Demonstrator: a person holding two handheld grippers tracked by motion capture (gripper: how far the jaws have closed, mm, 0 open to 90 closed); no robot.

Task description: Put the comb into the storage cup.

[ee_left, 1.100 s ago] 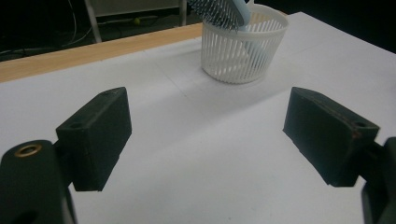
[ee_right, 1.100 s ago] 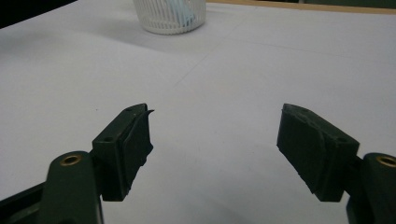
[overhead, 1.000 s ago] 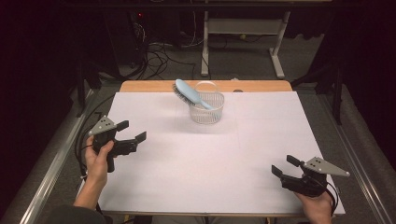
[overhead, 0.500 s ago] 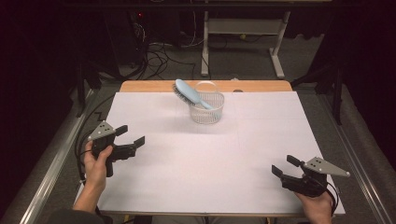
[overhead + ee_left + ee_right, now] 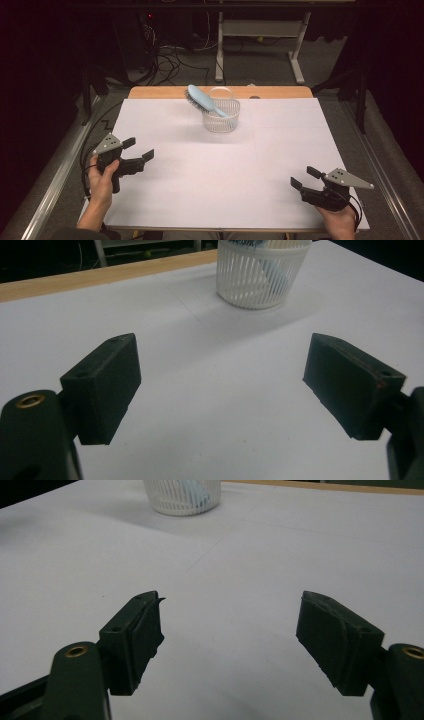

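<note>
In the high view I hold my left gripper (image 5: 137, 151) at the left middle of the frame, above the white sheet (image 5: 220, 185) that covers the table, its jaws spread wide with nothing between them. My right gripper (image 5: 305, 177) sits at the lower right of that frame, low over the sheet near its right edge, jaws likewise wide apart and empty. The two are well apart from each other

The white slatted basket (image 5: 222, 116) stands upright at the upper centre of the high view, near the far edge of the sheet, just before the strip of bare wooden tabletop (image 5: 150, 93). A light blue hairbrush (image 5: 204, 101) rests tilted in it: the handle end is down inside the basket, the bristled head sticks out over the rim toward the upper left

In the left gripper view the basket (image 5: 260, 272) is at the top, right of centre, beyond my open jaws, with blue showing through its slats. In the right gripper view the basket (image 5: 182, 495) sits at the top, left of centre, well away from the jaws
</note>
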